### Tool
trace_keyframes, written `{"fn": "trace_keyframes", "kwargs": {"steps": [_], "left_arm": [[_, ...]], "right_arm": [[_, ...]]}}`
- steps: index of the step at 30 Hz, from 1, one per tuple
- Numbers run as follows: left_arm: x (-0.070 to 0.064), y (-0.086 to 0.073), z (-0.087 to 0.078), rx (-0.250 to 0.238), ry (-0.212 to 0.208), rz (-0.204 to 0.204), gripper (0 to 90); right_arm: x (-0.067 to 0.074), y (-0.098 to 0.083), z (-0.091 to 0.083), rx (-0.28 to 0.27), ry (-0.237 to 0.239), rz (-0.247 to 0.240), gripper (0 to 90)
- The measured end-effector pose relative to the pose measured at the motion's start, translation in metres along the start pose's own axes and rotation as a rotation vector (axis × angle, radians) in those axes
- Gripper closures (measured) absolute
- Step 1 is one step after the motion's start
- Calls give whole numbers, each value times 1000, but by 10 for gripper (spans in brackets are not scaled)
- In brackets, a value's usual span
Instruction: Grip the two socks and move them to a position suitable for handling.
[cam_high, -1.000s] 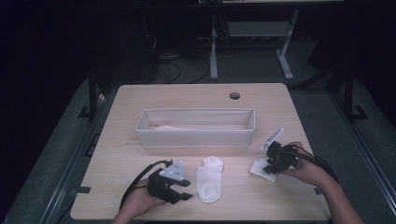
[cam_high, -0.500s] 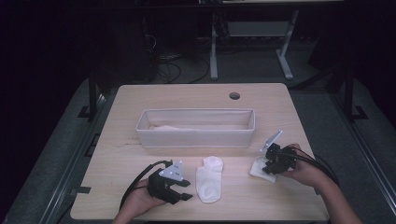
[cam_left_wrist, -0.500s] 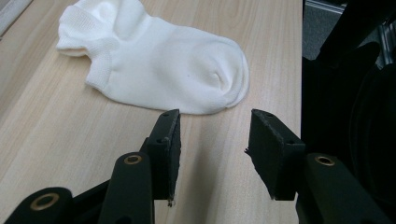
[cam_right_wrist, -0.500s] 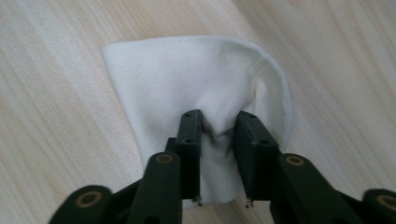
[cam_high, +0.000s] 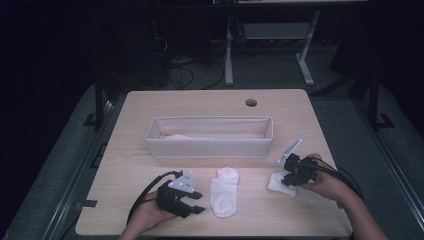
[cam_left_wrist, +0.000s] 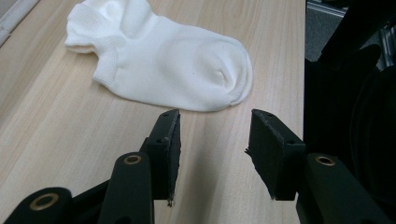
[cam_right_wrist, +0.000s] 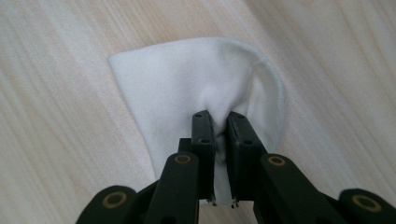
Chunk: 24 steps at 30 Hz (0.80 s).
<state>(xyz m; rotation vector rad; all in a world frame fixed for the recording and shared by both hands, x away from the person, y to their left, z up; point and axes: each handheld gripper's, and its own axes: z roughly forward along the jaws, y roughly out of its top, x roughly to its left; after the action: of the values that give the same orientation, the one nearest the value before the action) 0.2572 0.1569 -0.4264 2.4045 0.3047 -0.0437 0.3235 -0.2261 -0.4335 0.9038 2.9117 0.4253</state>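
Down came the right gripper's (cam_right_wrist: 218, 122) jaws, closing onto a pinch of the folded white sock (cam_right_wrist: 187, 74) at the table's right edge, ready for lifting, while the left gripper (cam_left_wrist: 214, 140) sat apart beside the flat sock (cam_left_wrist: 168, 60).

Recording bench in a lab or test room. A pale wood worktop (cam_high: 150, 150) with a cable hole (cam_high: 251, 102) stands on grey carpet (cam_high: 70, 145), in a room kept dark beyond the lit surface. Behind it, loose cables (cam_high: 175, 70) trail on the floor beside the white legs of another desk (cam_high: 229, 55). Black frame bars (cam_high: 99, 100) rise at the worktop's sides. On the worktop lies a staged set: a long white bin (cam_high: 210, 137) and white socks (cam_high: 223, 192).
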Motion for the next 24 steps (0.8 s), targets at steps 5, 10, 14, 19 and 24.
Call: {"fn": "trace_keyframes", "kwargs": {"steps": [5, 10, 14, 19, 24], "left_arm": [[0, 0, -3, 0, 5, 2, 534], [0, 0, -4, -4, 6, -2, 534], [1, -1, -5, -4, 7, -4, 534], [2, -2, -8, -11, 15, -4, 532], [3, -4, -10, -11, 19, -11, 531]], "right_arm": [[3, 2, -10, -18, 5, -14, 823], [8, 8, -23, -41, 7, -27, 823], [13, 14, -31, -56, 4, -46, 823], [20, 29, -37, -69, 9, -77, 822], [28, 46, -37, -80, 18, -114, 822]]}}
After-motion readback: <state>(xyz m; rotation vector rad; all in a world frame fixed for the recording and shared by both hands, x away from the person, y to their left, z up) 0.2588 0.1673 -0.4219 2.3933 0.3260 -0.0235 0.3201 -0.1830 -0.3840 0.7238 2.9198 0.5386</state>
